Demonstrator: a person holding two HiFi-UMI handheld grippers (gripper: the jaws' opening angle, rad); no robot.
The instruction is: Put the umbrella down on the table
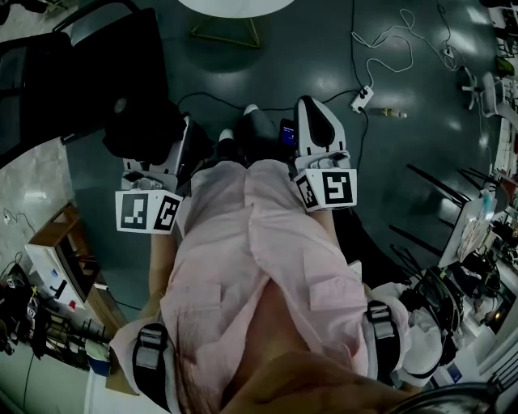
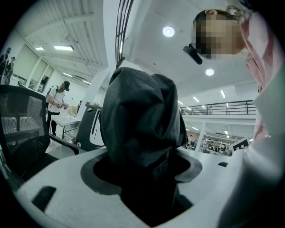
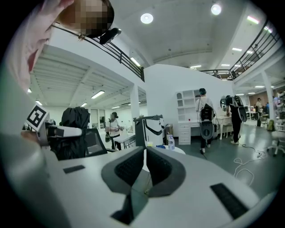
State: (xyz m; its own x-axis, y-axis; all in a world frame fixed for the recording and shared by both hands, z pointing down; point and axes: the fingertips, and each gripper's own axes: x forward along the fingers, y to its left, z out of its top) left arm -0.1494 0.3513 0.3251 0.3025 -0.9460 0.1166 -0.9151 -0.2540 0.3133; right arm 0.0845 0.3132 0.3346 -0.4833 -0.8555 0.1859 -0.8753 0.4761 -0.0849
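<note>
Dim head view, glaring ceiling lights [image 3: 146, 18], dark fisheye edges

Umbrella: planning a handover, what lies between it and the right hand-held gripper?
Head view: the person's legs and pink shirt separate the umbrella from that hand-held gripper.

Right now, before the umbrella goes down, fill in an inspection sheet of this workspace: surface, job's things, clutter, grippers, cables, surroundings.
Surface: round white table ahead; only its edge shows in the head view.
Job's things: black umbrella, closed, fabric bunched, held off the table.
Clutter: what looks like a bottle lying on the floor.
Grippers: left gripper shut on the umbrella; right gripper shut, empty.
Cables: white cable and power strip on the floor, right of the path ahead.
Surroundings: black chair at left; people standing farther off.
</note>
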